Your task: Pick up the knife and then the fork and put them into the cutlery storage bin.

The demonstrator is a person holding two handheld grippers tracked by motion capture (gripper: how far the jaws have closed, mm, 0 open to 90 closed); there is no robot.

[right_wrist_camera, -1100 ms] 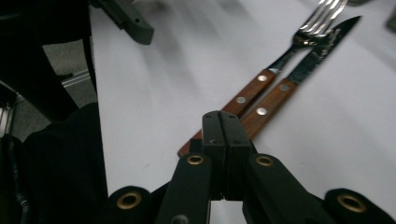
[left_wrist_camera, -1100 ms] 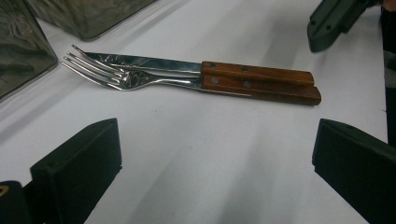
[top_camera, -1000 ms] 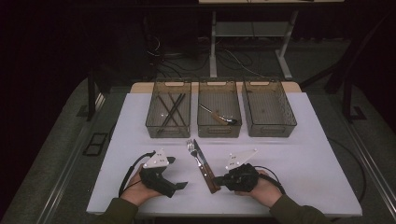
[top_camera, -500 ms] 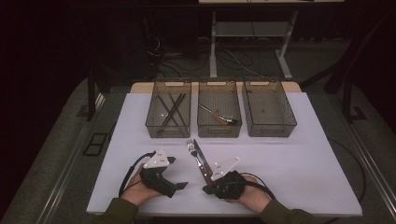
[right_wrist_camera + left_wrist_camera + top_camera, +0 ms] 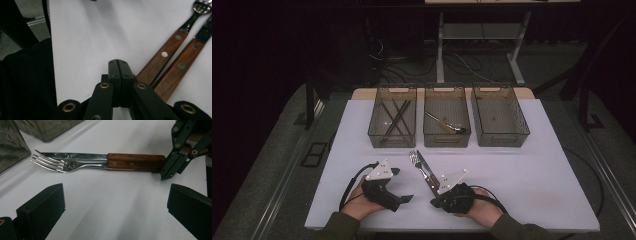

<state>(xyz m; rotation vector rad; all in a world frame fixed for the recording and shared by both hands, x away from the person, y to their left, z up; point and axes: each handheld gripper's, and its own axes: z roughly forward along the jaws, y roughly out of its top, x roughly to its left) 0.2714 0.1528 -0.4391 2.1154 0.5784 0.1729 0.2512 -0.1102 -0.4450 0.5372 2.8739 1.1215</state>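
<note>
Right hand-held gripper sits w/ jaws pressed flat together, nothing between them, tip resting just beside the butt end of the fork handle; in the right gripper view the closed tip is touching or nearly touching the wood, can't tell which. Left hand-held gripper has jaws wide apart, holding nothing, pointed toward 3 o'clock at the cutlery from the side.

Fork and knife lie side by side on the white counter, handles touching, steel ends pointing to about 11 o'clock in the high view, wooden handles toward the person. Fork tines overlap the knife blade a bit in the left gripper view, so they're partly nested.

Step in hand looks like separating/picking one piece. To do it well, IMO:
- Open the right jaws before going in; closed as they are, they can only push.
- If nudging, push on one handle only, sideways, so the pair splits and doesn't slide as one.
- Grip on the wood, mid-handle, not on the steel: slippery, thin.
- Keep jaws low and level w/ the counter; the handles are flat, easy to skid over.
- Left can steady the other piece.

Farther out, at 12 o'clock, three bins: left bin w/ dark sticks, prob. chopsticks; middle bin w/ a spoon; right bin looks bare, likely where one piece goes.
</note>
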